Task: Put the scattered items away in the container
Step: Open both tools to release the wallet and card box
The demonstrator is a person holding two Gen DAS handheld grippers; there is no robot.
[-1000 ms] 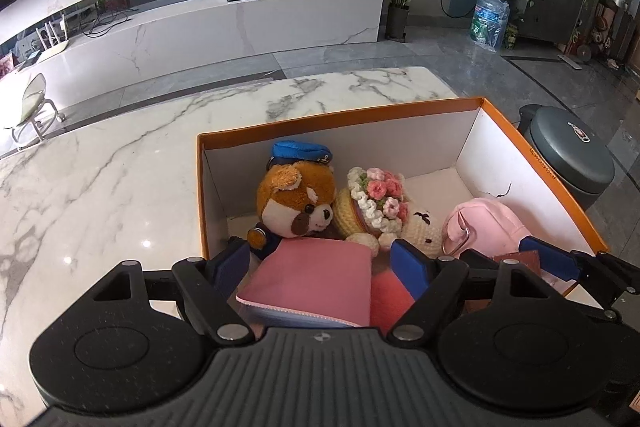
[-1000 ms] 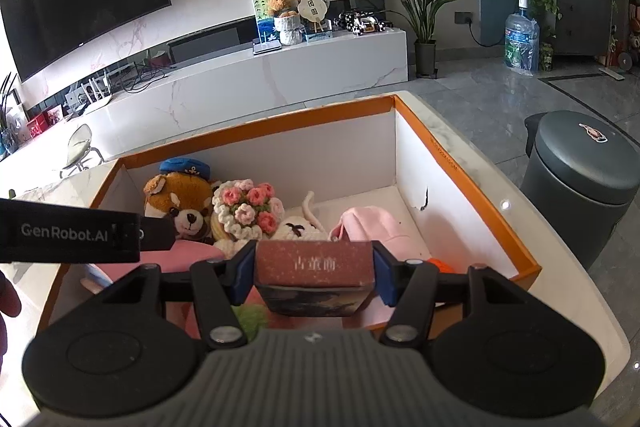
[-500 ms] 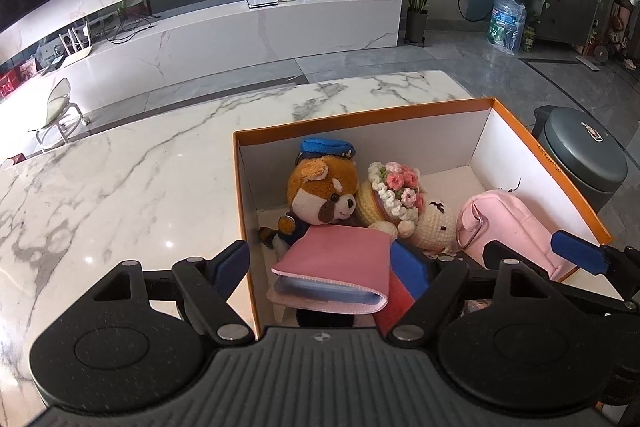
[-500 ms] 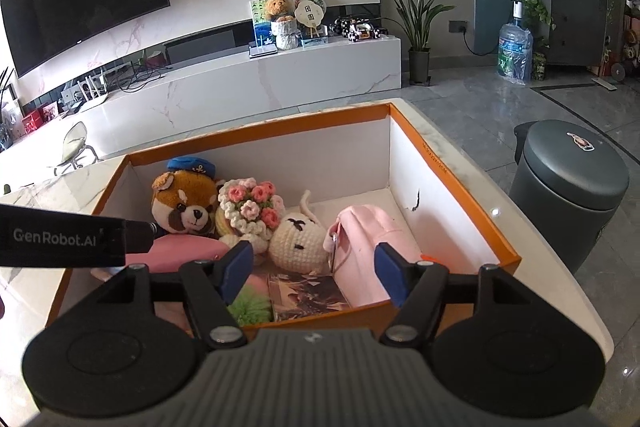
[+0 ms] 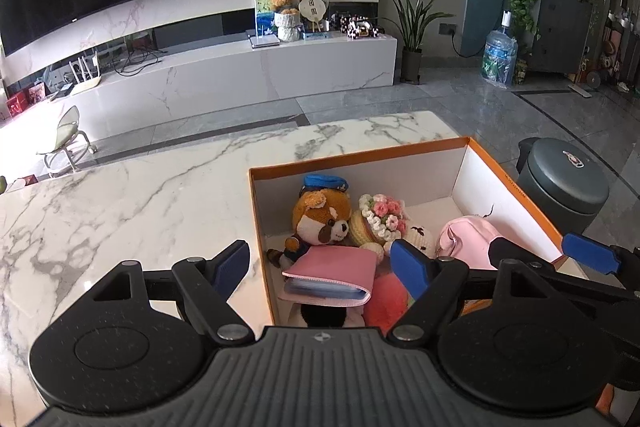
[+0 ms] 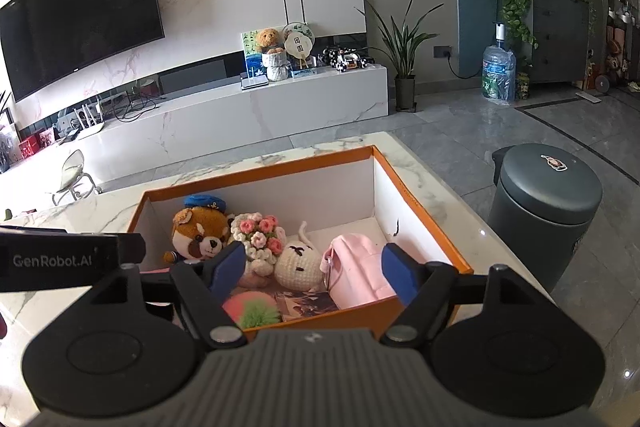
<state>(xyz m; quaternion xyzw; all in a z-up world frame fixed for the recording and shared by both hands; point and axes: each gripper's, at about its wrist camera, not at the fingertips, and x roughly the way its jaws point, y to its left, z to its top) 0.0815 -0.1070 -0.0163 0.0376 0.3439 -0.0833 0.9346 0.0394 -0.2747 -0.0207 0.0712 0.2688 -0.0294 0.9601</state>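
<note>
Both hand-held grippers, left (image 5: 320, 267) and right (image 6: 312, 273), are held wide open and empty above the orange box (image 6: 256, 173); the right's jaws have just been opening, the book (image 6: 306, 301) released inside at six o'clock.

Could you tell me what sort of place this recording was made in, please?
Most likely a home living room: a large TV hangs on a marble wall above a long low cabinet, with potted plants and a water jug on the tiled floor.
</note>
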